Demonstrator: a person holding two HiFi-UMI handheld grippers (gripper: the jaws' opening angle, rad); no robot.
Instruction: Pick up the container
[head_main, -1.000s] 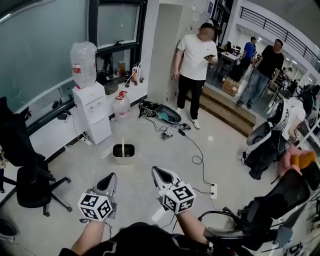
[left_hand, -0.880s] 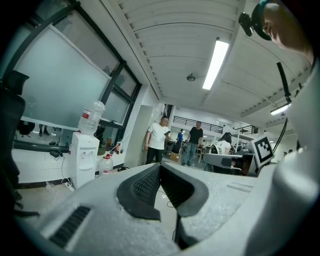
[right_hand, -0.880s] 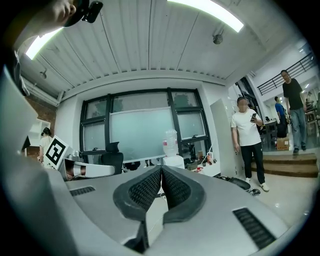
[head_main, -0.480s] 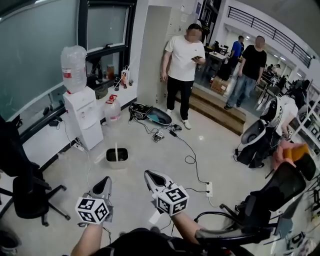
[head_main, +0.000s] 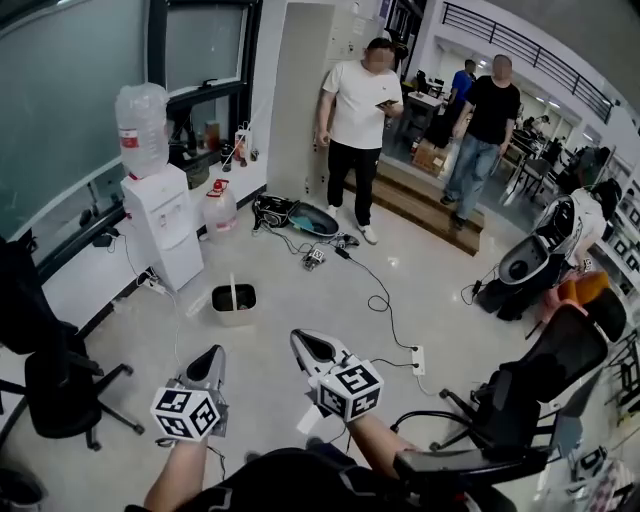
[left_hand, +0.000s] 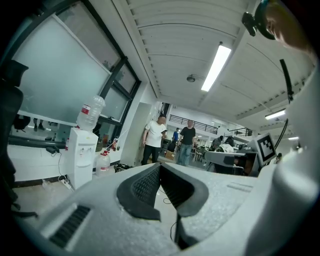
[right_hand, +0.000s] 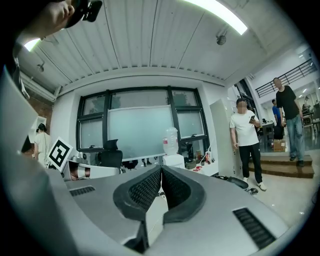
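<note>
The container (head_main: 233, 318) is a small pale bin with a dark inside and a white stick standing in it. It sits on the floor in the head view, well ahead of both grippers. My left gripper (head_main: 211, 356) is held low at the bottom left, shut with nothing in it. My right gripper (head_main: 306, 344) is beside it, also shut and empty. In the left gripper view the jaws of that gripper (left_hand: 159, 166) meet at the tips; the right gripper view shows the same of that gripper (right_hand: 161, 169). The bin shows in neither gripper view.
A white water dispenser (head_main: 160, 225) and a floor jug (head_main: 220, 210) stand left of the bin by the window wall. Black office chairs sit at left (head_main: 45, 380) and right (head_main: 520, 400). A power strip (head_main: 418, 360) with cables lies on the floor. A person (head_main: 355, 120) stands beyond.
Both grippers have eased forward a little toward the bin and stay shut. The head view has swung slightly, so the room has slid leftward in the picture.
</note>
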